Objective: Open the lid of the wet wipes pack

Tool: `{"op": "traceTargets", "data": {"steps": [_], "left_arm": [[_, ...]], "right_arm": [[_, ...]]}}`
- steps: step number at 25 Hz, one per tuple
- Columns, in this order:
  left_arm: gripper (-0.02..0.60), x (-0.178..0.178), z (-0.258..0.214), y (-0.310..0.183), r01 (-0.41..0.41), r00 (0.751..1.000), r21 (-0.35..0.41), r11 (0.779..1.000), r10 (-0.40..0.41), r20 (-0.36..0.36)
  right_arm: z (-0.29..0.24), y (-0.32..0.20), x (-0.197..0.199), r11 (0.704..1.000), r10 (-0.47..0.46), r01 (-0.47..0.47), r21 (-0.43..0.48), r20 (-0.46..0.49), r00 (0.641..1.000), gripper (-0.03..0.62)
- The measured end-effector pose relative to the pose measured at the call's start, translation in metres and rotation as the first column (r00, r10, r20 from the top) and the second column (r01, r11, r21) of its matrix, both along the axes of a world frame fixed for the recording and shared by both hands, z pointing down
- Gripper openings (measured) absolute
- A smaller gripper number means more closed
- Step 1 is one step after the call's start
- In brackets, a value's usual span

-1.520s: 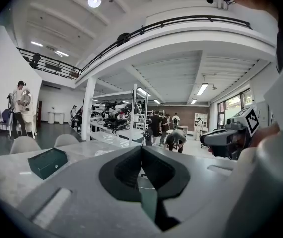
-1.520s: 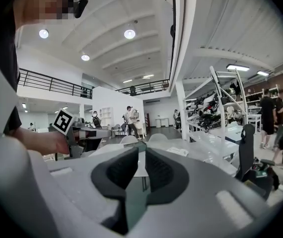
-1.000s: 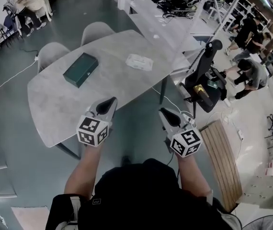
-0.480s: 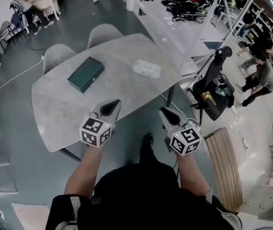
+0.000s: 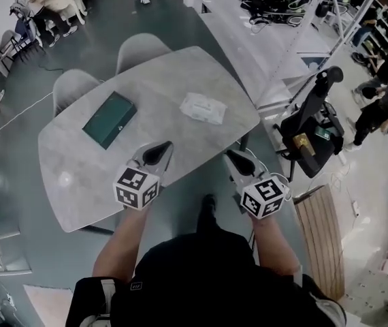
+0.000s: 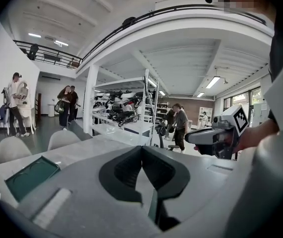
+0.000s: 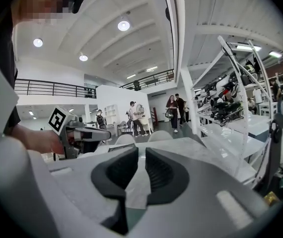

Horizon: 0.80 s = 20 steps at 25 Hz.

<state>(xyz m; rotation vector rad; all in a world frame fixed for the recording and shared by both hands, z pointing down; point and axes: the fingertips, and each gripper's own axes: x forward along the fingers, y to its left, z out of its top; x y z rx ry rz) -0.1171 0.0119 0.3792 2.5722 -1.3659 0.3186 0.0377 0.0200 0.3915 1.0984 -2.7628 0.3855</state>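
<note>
The wet wipes pack [image 5: 202, 107], white and flat with its lid down, lies on the grey table [image 5: 78, 176] toward its far right side. My left gripper [image 5: 158, 152] hovers over the table's near edge, well short of the pack, shut and empty; its jaw tips meet in the left gripper view [image 6: 142, 148]. My right gripper [image 5: 238, 161] hangs beside it, just off the table's near right edge. It is also empty, with its jaws together but for a thin slit [image 7: 142, 151]. Neither gripper touches anything.
A dark green box [image 5: 109, 118] lies on the table left of the pack. Two grey chairs [image 5: 141, 46] stand at the far side. A black chair with equipment [image 5: 310, 131] is to the right, a white shelf rack [image 5: 303, 26] behind it, and people stand around the room.
The person has walked up to the table. Both grippers have come forward together, and the left one now reaches over the table's near edge. Both jaws stay as they were.
</note>
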Motion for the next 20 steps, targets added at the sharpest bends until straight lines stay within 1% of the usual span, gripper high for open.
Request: {"op": "traceTargets", "data": {"steps": [5,9,13,16,20], "left_arm": [[0.011,0.034,0.007,-0.069,0.018,1.000,-0.011,1.000,-0.018,0.024],[0.011,0.052,0.006,-0.104,0.027,0.998,-0.010,1.000,-0.026,0.049],[0.011,0.058,0.015,-0.122,0.029,0.997,-0.028,0.999,-0.027,0.068],[0.011,0.057,0.024,-0.138,0.024,0.997,-0.044,0.999,-0.021,0.077],[0.011,0.052,0.039,-0.163,-0.022,0.992,-0.064,0.998,0.030,0.119]], "right_arm": [[0.011,-0.073,0.028,0.999,-0.042,0.042,-0.013,-0.012,0.999,0.048],[0.018,-0.103,0.031,0.994,-0.104,0.104,-0.023,-0.031,0.994,0.048],[0.022,-0.123,0.031,0.993,-0.110,0.110,-0.038,-0.016,0.994,0.048],[0.027,-0.139,0.031,0.993,-0.109,0.108,-0.052,-0.024,0.994,0.048],[0.037,-0.159,0.023,0.993,-0.093,0.089,-0.081,-0.041,0.995,0.048]]}}
